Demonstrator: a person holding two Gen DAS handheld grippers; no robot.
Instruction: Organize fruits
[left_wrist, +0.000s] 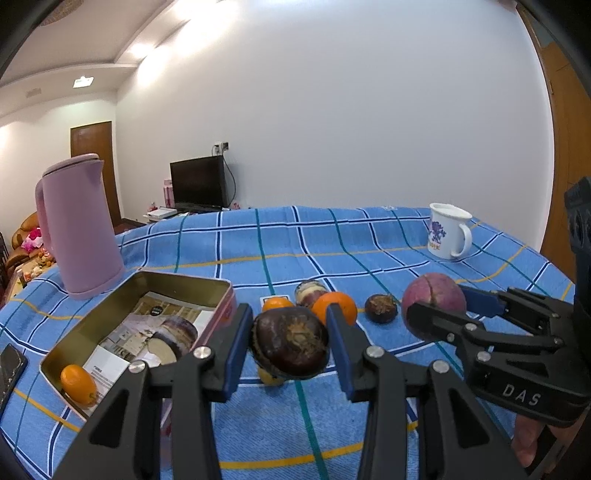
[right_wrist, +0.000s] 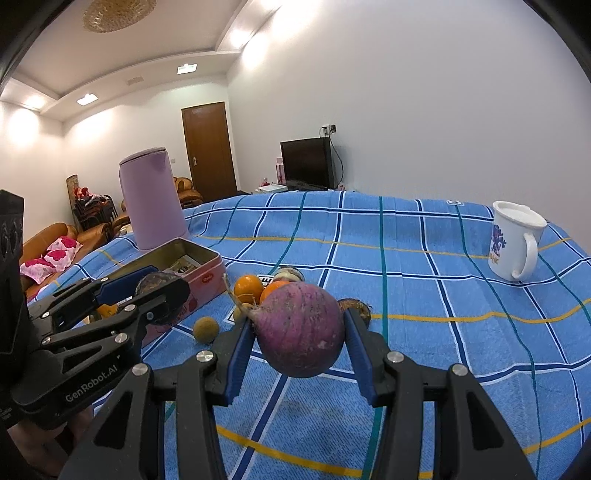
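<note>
My left gripper (left_wrist: 290, 341) is shut on a dark brown water chestnut (left_wrist: 290, 343), held above the blue checked cloth beside the open tin (left_wrist: 221, 288). My right gripper (right_wrist: 299, 336) is shut on a round purple radish (right_wrist: 301, 328), lifted above the cloth; the radish also shows in the left wrist view (left_wrist: 434, 301). The left gripper appears in the right wrist view (right_wrist: 155, 295). Two oranges (left_wrist: 334, 306) (left_wrist: 277, 303), a purple-white bulb (left_wrist: 309, 291) and another dark chestnut (left_wrist: 381, 308) lie on the cloth. The tin holds a kumquat (left_wrist: 77, 382) and a cut purple piece (left_wrist: 173, 338).
A pink kettle (left_wrist: 79, 225) stands behind the tin at the left. A white mug (left_wrist: 448, 230) stands at the far right. A phone (left_wrist: 9, 373) lies at the left table edge. A small yellowish fruit (right_wrist: 205, 328) lies in front of the tin.
</note>
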